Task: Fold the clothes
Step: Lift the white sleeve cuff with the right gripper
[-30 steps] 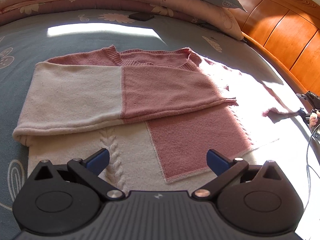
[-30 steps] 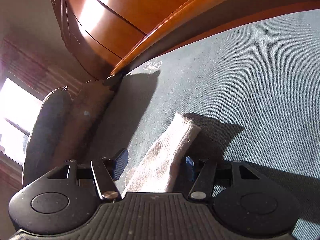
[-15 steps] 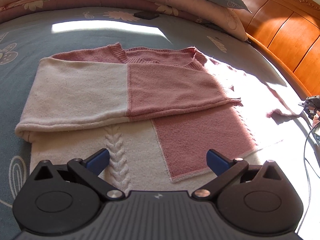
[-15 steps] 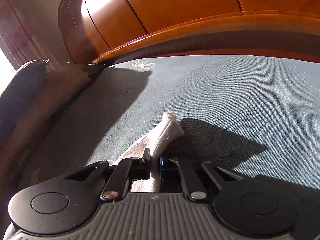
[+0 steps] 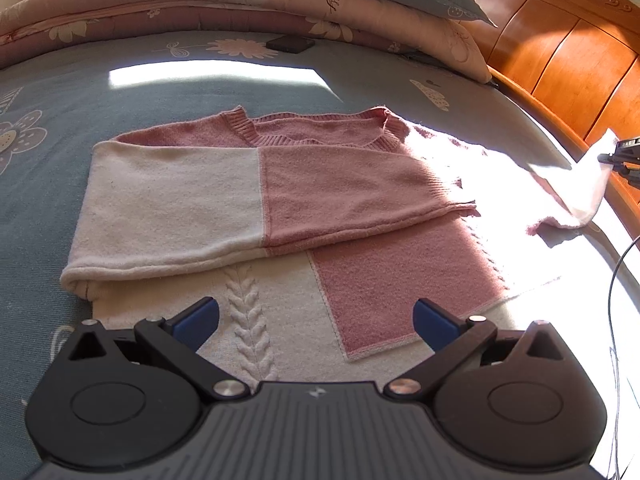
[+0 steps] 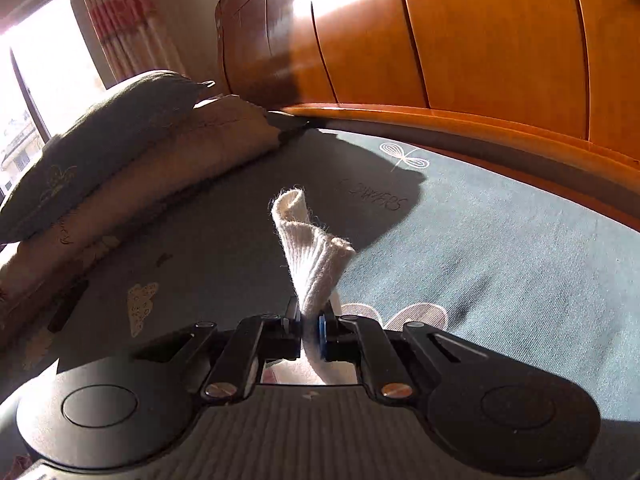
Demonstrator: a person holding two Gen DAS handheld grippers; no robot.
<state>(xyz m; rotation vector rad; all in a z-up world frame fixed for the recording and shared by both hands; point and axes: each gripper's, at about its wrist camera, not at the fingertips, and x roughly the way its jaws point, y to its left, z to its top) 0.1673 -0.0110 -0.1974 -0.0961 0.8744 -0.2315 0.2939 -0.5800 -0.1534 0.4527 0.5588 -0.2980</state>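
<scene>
The right gripper (image 6: 310, 322) is clamped tight on the cream ribbed cuff (image 6: 310, 240) of the sweater's sleeve, pads pinching the knit hard while the cuff's curled end stands up toward twelve o'clock in the right wrist view. Under it runs the blue-grey bedsheet (image 6: 500, 248), and the orange wooden headboard (image 6: 460, 40) fills twelve to three o'clock. At nine o'clock, stacked pillows (image 6: 120, 152) sit in front of a bright window (image 6: 44, 64) and a striped curtain (image 6: 116, 12).

Over to the left gripper (image 5: 316, 320): jaws spread wide, blue pads apart, nothing between them, hovering above the hem. The pink-and-cream sweater (image 5: 280, 208) lies flat on the sheet just ahead, one sleeve (image 5: 192, 208) already folded across the chest, cream half at nine o'clock, pink half toward the centre. A cable-knit braid (image 5: 248, 320) runs down the cream front panel. At three o'clock the other sleeve (image 5: 576, 196) rises off the bed in glaring sunlight, its end meeting the right gripper at the frame edge. A dark flat object (image 5: 290, 43) rests near the floral duvet (image 5: 160, 4) at twelve o'clock.
</scene>
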